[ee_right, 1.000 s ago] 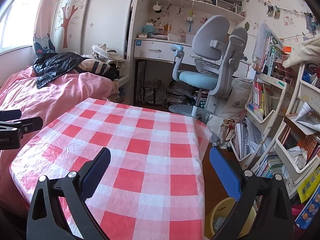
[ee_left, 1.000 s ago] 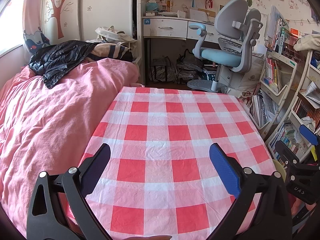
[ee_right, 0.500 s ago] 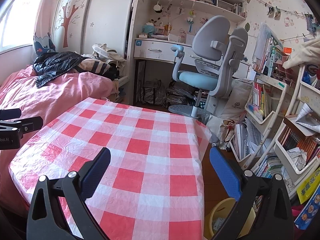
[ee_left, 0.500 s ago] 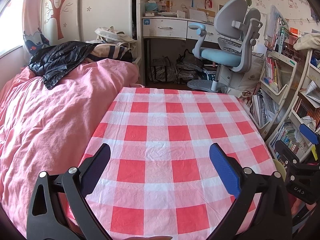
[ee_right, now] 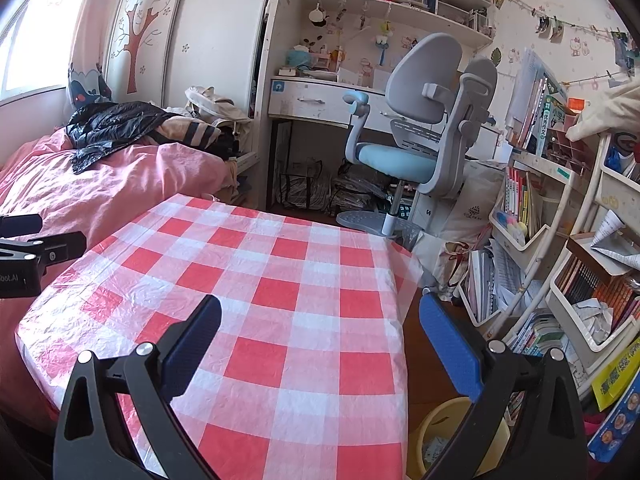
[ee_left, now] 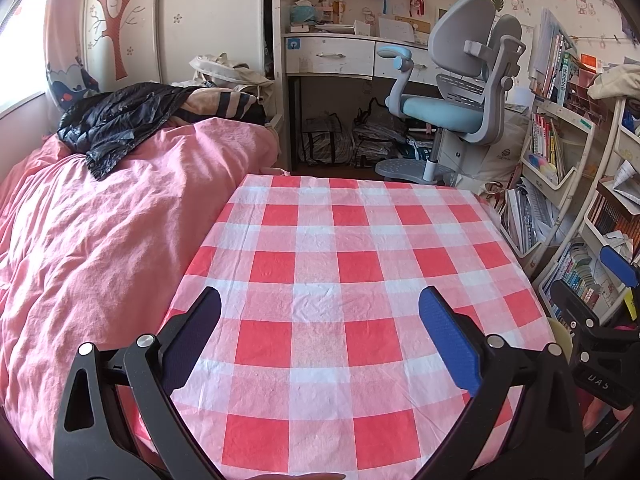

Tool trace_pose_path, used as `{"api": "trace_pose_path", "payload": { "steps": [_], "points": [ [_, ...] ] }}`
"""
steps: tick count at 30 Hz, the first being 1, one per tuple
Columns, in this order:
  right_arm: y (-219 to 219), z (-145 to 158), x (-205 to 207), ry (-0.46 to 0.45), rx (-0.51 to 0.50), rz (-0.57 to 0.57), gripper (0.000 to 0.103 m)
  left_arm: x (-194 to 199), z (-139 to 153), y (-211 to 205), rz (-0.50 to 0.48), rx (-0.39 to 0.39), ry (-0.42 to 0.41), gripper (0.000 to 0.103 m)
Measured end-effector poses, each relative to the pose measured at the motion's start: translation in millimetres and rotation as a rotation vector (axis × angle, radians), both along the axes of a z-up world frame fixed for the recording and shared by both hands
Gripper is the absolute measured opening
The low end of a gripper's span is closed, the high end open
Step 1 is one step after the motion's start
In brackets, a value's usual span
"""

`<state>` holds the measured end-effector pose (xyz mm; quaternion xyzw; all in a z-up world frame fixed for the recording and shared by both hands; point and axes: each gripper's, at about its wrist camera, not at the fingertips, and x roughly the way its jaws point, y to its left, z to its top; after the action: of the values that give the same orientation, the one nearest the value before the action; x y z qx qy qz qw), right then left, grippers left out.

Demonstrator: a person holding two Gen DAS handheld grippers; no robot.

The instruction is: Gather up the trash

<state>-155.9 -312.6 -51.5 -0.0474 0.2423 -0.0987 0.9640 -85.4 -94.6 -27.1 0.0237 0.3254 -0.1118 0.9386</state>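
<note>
A table under a red and white checked cloth (ee_left: 352, 264) fills the middle of both views, and I see no trash lying on it (ee_right: 280, 292). My left gripper (ee_left: 320, 304) hangs open over the near part of the cloth with nothing between its blue pads. My right gripper (ee_right: 320, 312) is open too, over the table's right edge, and also shows at the right border of the left wrist view (ee_left: 600, 344). A yellow bin (ee_right: 444, 436) with scraps of paper inside stands on the floor below the right gripper, partly hidden by its finger.
A bed with a pink cover (ee_left: 100, 248) and a black jacket (ee_left: 120, 120) runs along the table's left. A grey and blue desk chair (ee_right: 416, 136) stands before the desk (ee_right: 320, 100) at the back. Crowded white bookshelves (ee_right: 560, 248) line the right side.
</note>
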Motion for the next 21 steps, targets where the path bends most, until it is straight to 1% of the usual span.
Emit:
{"api": "trace_pose_path", "payload": {
  "steps": [21],
  "points": [
    [-0.3, -0.1, 1.9, 0.002, -0.005, 0.004, 0.095, 1.3, 0.3, -0.4, -0.002, 0.001, 0.0, 0.096]
  ]
}}
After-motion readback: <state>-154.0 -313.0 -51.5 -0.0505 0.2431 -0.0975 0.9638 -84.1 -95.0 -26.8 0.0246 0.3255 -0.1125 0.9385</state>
